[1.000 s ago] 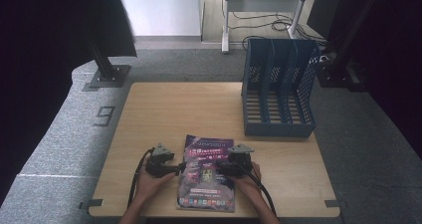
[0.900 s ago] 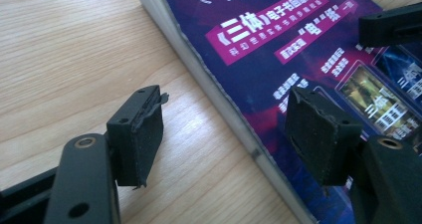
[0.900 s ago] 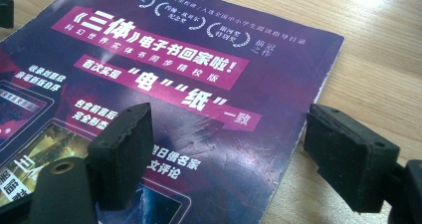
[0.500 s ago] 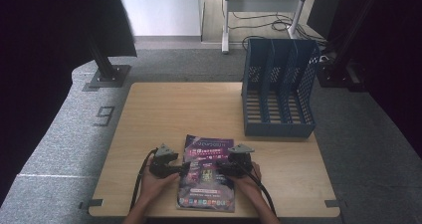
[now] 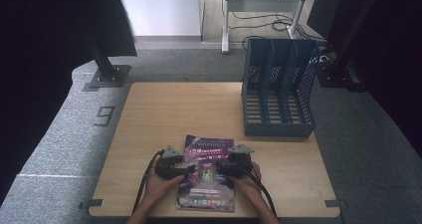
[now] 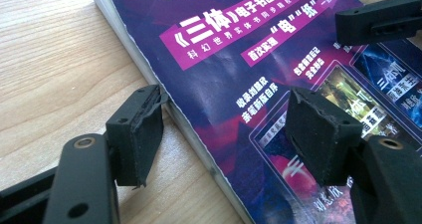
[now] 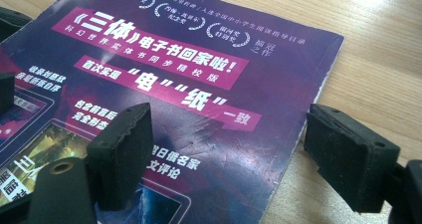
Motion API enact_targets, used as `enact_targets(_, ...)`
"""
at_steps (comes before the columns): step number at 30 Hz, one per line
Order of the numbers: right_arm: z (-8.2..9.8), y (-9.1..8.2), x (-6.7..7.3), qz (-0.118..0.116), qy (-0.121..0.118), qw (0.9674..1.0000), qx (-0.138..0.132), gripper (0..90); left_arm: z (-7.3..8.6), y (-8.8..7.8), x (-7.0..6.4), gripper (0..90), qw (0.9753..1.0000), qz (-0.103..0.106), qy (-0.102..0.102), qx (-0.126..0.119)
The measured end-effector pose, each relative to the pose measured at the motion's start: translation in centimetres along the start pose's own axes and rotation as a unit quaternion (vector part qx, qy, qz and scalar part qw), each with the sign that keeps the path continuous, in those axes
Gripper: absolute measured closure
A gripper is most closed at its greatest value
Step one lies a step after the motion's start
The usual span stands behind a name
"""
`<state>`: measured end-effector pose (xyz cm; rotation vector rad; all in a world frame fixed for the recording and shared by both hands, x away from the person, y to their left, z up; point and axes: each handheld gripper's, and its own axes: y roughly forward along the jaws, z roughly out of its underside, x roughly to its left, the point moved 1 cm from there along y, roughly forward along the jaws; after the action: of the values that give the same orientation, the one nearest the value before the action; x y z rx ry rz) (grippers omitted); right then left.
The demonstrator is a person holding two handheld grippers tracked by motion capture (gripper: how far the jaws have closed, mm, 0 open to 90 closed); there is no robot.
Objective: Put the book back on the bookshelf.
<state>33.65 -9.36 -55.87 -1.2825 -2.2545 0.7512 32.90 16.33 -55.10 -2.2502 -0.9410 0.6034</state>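
Note:
A purple magazine with white and pink print lies flat near the table's front edge. My left gripper is at its left edge and my right gripper at its right side, each held by a hand. In the left gripper view the gripper is open and straddles the magazine's thick left edge, one pad on the wood and one over the cover. In the right gripper view the gripper is open across the magazine's right edge, one pad above the cover and one above bare wood.
A blue slotted file holder stands at the back right of the wooden table. Dark curtains hang at left and right, and a metal stand with cables sits on the floor behind.
The left gripper has edged right, closer onto the magazine's left edge. The right gripper and the magazine have barely moved.

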Motion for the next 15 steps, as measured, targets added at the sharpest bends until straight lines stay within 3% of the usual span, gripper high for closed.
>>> enact_targets(15,0.05,0.02,0.05,0.002,0.002,1.0,-0.003,19.0,-0.3,-0.14,-0.36,34.3,0.9999,-0.01,-0.005,-0.001)
